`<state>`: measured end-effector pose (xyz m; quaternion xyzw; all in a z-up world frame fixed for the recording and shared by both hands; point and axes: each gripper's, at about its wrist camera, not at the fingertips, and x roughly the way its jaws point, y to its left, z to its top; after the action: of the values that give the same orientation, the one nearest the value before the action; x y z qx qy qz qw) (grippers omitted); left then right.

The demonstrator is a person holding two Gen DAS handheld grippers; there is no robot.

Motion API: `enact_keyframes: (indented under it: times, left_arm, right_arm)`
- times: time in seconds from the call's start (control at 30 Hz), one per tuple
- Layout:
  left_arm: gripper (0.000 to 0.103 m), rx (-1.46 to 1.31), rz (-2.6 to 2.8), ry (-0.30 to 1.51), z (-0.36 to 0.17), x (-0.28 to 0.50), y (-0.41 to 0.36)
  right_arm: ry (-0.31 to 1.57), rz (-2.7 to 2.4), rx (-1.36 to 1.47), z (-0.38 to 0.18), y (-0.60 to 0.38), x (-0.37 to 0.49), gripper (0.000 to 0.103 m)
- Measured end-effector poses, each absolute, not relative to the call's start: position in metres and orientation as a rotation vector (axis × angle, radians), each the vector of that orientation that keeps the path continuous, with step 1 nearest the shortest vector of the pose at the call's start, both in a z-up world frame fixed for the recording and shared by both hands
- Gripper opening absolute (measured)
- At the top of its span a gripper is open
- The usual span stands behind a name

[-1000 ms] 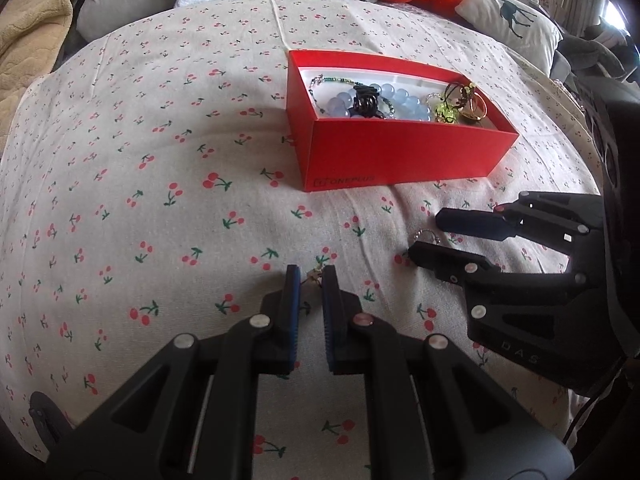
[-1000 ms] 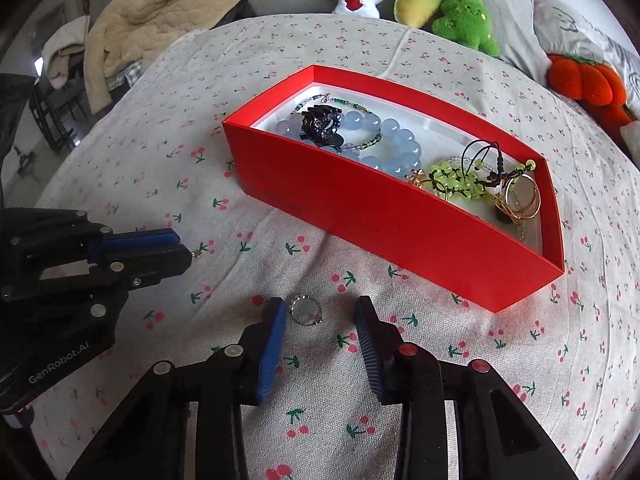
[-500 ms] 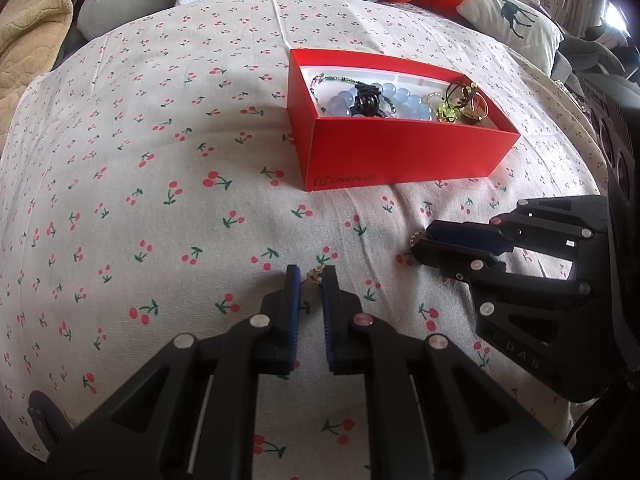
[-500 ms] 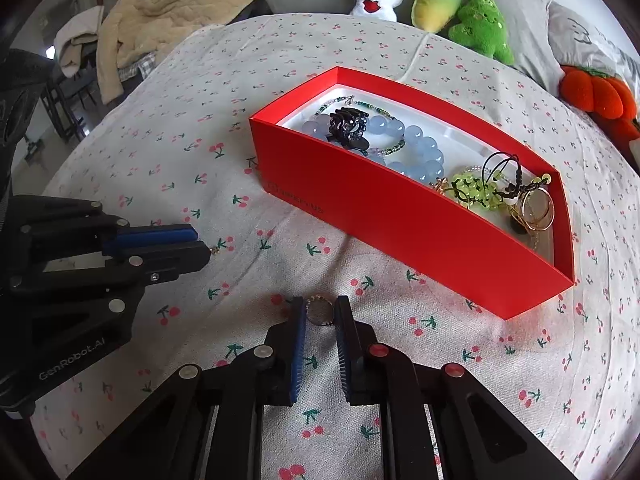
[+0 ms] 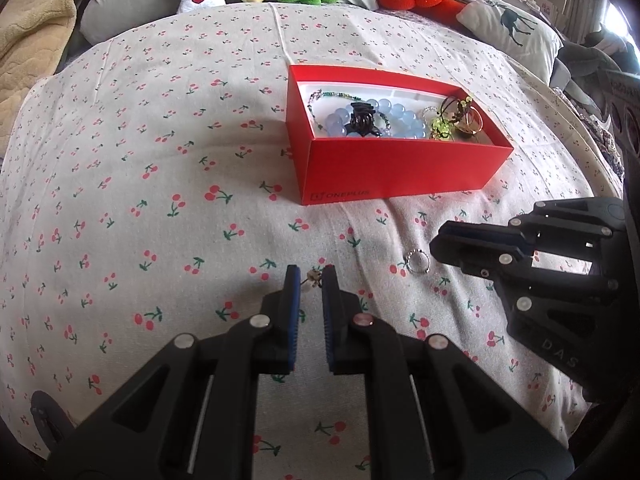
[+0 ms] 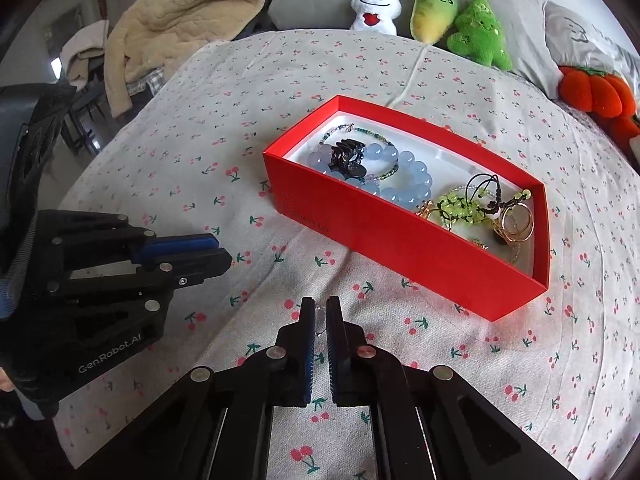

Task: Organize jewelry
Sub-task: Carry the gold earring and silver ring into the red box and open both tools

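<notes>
right gripper (image 6: 318, 312) is pinching a small silver ring (image 5: 417, 261) at lower centre | left gripper (image 5: 311, 280) is closing on a tiny earring (image 5: 312, 276) | red box (image 6: 400, 248) is sitting upper right — open cloth around.

We see the box (image 5: 394, 168) lying on the bed (image 5: 120, 184), with bracelets (image 5: 384, 118) inside it. The ring (image 5: 417, 261) lies before the box, nearer the bed's front edge. Plush toys (image 6: 432, 16) line the far edge behind the box.
</notes>
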<state>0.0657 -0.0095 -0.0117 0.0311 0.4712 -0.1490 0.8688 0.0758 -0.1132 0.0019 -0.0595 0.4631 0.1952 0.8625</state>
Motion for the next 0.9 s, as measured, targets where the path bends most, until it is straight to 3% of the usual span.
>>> enact_keyframes:
  times: [0.1,0.2,0.27,0.3,0.43,0.5,0.57,0.7,0.9]
  left_arm:
    - [0.012,0.066,-0.31,0.984,-0.011,0.065,-0.009]
    - [0.012,0.069,-0.307,0.989,-0.013,0.065,-0.008]
    - [0.012,0.07,-0.303,0.996,-0.014,0.064,-0.006]
    - [0.012,0.071,-0.299,0.999,-0.015,0.064,-0.005]
    - [0.012,0.065,-0.288,1.005,-0.016,0.064,0.0]
    - [0.012,0.064,-0.287,1.007,-0.017,0.063,0.001]
    - [0.012,0.063,-0.286,1.008,-0.017,0.063,0.002]
    - [0.012,0.063,-0.286,1.01,-0.017,0.062,0.003]
    - [0.012,0.059,-0.283,1.011,-0.018,0.062,0.007]
  right_arm:
    - [0.937,0.39,-0.09,0.008,-0.121,0.076,0.009]
    - [0.963,0.402,-0.09,0.005,-0.123,0.078,0.028]
    - [0.946,0.391,-0.093,0.003,-0.123,0.074,0.075]
    - [0.92,0.392,-0.105,0.004,-0.122,0.071,0.076]
    - [0.924,0.421,-0.178,-0.004,-0.11,0.067,0.074]
    - [0.938,0.436,-0.196,-0.012,-0.105,0.067,0.068]
    - [0.955,0.452,-0.212,-0.02,-0.099,0.069,0.055]
    - [0.947,0.473,-0.22,-0.026,-0.096,0.071,0.045]
    - [0.944,0.502,-0.255,-0.029,-0.09,0.07,0.015]
